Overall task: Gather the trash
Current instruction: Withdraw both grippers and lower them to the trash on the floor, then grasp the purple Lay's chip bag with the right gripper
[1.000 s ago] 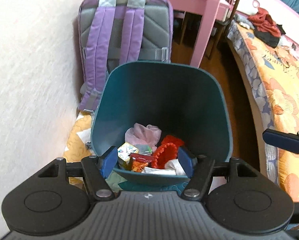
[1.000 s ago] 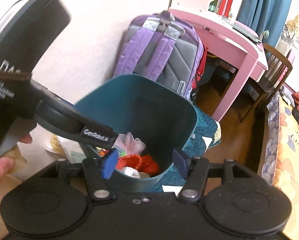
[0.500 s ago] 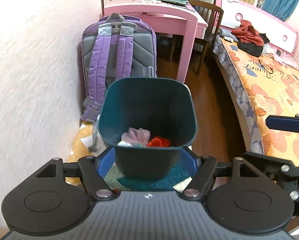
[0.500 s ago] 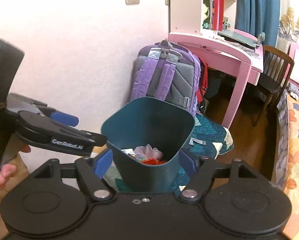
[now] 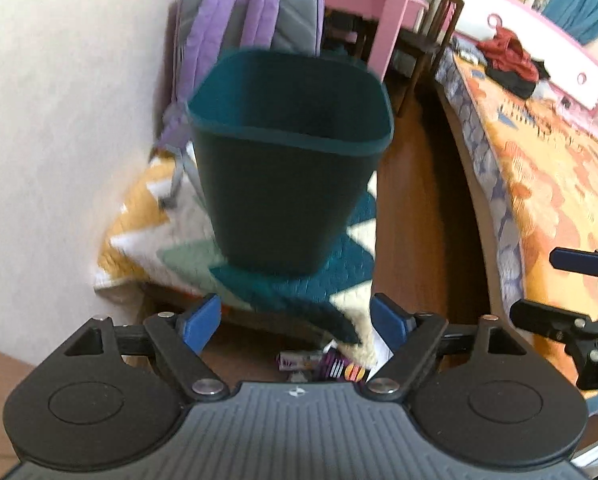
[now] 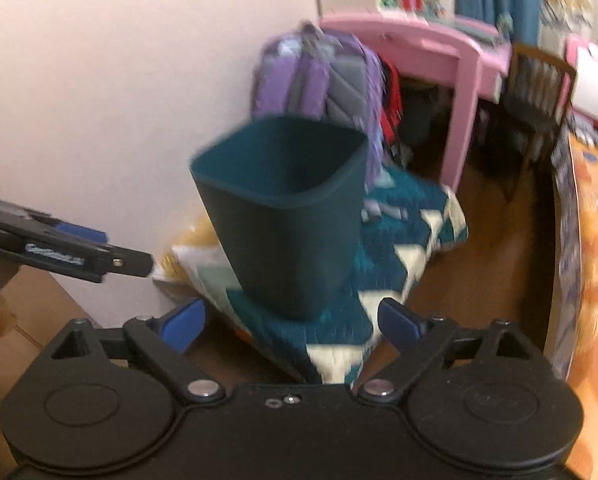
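Both tongs, left [image 5: 295, 318] and right [image 6: 291, 326], gape wide, seemingly touching nothing.

Both tools [image 5: 297, 320] [image 6: 291, 322] farther from bin [image 5: 289, 184] — lower.

Both wrist cameras look forward past spread fingers, low and near a teal bin [image 5: 287, 168] [image 6: 287, 208]. Left faces it squarely; right sits rightward, catching the left claw [image 6: 99, 258].
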A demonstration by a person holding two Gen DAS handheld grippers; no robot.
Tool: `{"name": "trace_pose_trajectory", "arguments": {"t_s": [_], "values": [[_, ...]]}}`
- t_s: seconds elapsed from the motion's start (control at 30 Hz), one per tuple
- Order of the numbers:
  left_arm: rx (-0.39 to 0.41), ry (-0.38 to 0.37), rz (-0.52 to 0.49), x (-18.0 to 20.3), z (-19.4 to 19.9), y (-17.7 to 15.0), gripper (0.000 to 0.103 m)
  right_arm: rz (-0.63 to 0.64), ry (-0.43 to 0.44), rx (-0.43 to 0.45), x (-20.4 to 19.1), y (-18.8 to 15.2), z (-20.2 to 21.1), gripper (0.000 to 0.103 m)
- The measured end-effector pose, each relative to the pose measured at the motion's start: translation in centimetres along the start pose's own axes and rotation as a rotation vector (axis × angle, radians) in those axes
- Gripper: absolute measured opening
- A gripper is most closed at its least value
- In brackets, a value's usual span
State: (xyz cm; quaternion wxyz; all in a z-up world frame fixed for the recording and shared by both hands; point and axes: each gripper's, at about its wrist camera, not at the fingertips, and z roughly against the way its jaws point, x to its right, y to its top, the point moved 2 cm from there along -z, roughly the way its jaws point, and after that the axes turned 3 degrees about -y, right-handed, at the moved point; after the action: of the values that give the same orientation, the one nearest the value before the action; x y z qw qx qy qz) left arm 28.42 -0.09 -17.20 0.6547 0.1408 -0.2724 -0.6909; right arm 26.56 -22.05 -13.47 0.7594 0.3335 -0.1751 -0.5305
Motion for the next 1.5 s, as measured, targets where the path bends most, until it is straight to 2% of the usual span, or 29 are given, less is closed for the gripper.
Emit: {"name": "trace_pose_trajectory", "arguments": {"t_s": [0.07, 0.1, 0.17, 0.27, 0.4, 0.57, 0.83, 0.93, 1.17, 1.43, 1.5], "values": [[-0.025, 0.001, -0.007, 0.1, -2.1, -1.7, 0.09, -0.024, -0.008, -0.022, 0.7, -2.2, -1.4, 0.097], [-0.035, -0.007, -0.008, 0.1, -3.2, -2.6, 0.096, -0.035, -0.015, -0.034, 1.1, -3.5, -2.3, 0.097], [-0.047, -0.019, -0.007, 0.2, -5.1, -4.6, 0.103, -0.053, -0.022, -0.062, 1.7, -5.8, -4.1, 0.098], [-0.081, -0.034, -0.02, 0.3, -9.0, -8.0, 0.103, -0.092, -0.033, -0.118, 2.8, -9.6, -7.3, 0.098], [-0.204, -0.015, -0.032, 0.2, -16.6, -13.4, 0.103, -0.114, -0.05, -0.188, 4.1, -14.4, -12.3, 0.098], [-0.32, 0.027, -0.061, 0.3, -25.6, -21.2, 0.103, -0.116, -0.083, -0.272, 6.2, -21.0, -19.5, 0.097], [-0.421, 0.059, 0.019, -0.2, -37.6, -30.6, 0.103, -0.126, -0.119, -0.381, 9.4, -31.3, -30.2, 0.091], [-0.432, 0.062, 0.038, -0.2, -41.3, -33.2, 0.103, -0.12, -0.115, -0.417, 10.1, -34.5, -33.8, 0.082], [-0.478, 0.089, 0.104, -0.5, -48.1, -38.0, 0.102, -0.171, -0.085, -0.469, 11.9, -39.3, -42.0, 0.082], [-0.505, 0.037, 0.08, 0.4, -51.7, -40.5, 0.102, -0.262, -0.021, -0.479, 13.9, -42.2, -47.0, 0.086], [-0.509, 0.03, 0.08, 0.5, -52.1, -40.8, 0.094, -0.294, 0.003, -0.479, 14.2, -42.7, -47.6, 0.086]]}}
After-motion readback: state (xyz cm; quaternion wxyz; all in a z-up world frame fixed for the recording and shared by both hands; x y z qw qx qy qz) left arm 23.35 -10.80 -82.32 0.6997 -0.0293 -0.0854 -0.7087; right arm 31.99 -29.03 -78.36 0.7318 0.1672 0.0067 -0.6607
